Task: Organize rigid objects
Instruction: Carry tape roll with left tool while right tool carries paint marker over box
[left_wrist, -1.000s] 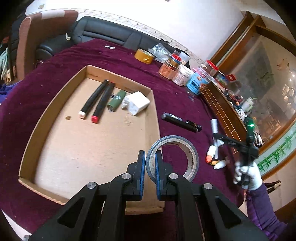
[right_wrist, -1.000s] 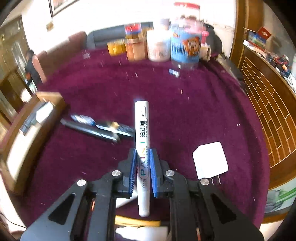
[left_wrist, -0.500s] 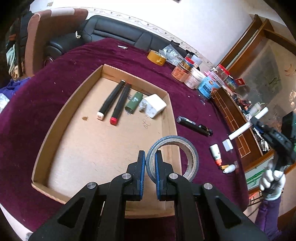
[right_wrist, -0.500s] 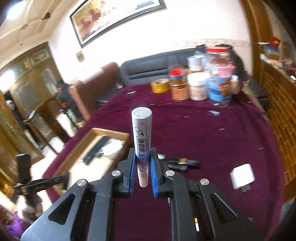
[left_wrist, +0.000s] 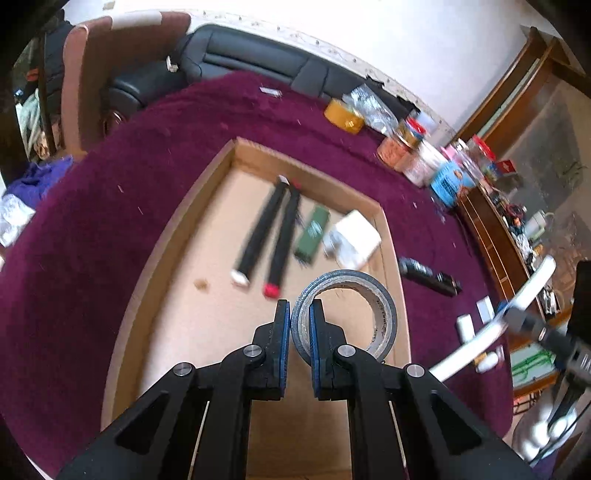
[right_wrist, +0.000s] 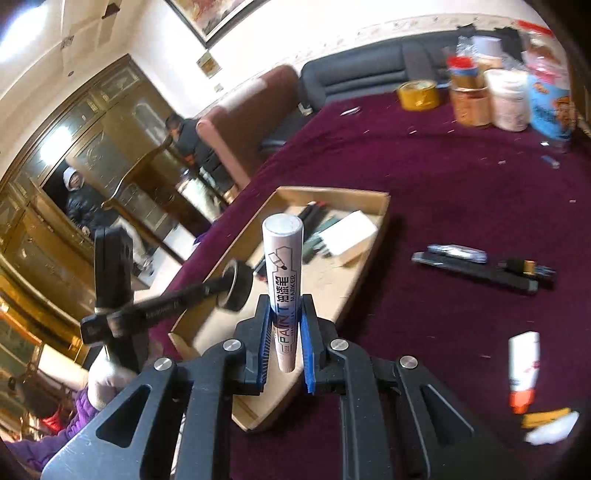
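Note:
My left gripper (left_wrist: 297, 314) is shut on the rim of a grey tape roll (left_wrist: 384, 317), held over the near right part of the cardboard tray (left_wrist: 177, 229). Inside the tray lie two black markers (left_wrist: 264, 232), a green lighter (left_wrist: 312, 230) and a white charger (left_wrist: 354, 238). My right gripper (right_wrist: 284, 321) is shut on a white paint marker (right_wrist: 282, 269), which stands upright above the tray's near corner (right_wrist: 258, 417). The white paint marker (left_wrist: 491, 325) also shows at the right of the left wrist view. The left gripper with the tape roll (right_wrist: 236, 284) appears at the left of the right wrist view.
On the purple tablecloth (right_wrist: 443, 192) right of the tray lie black pens (right_wrist: 480, 266) and small white and orange items (right_wrist: 522, 373). Jars (right_wrist: 506, 99) and a yellow tape roll (right_wrist: 419, 94) stand at the far edge. People stand at the left beyond the table.
My right gripper has lifted the white paint marker off the cloth and swung it left toward the tray. My left gripper has carried the tape roll further over the tray.

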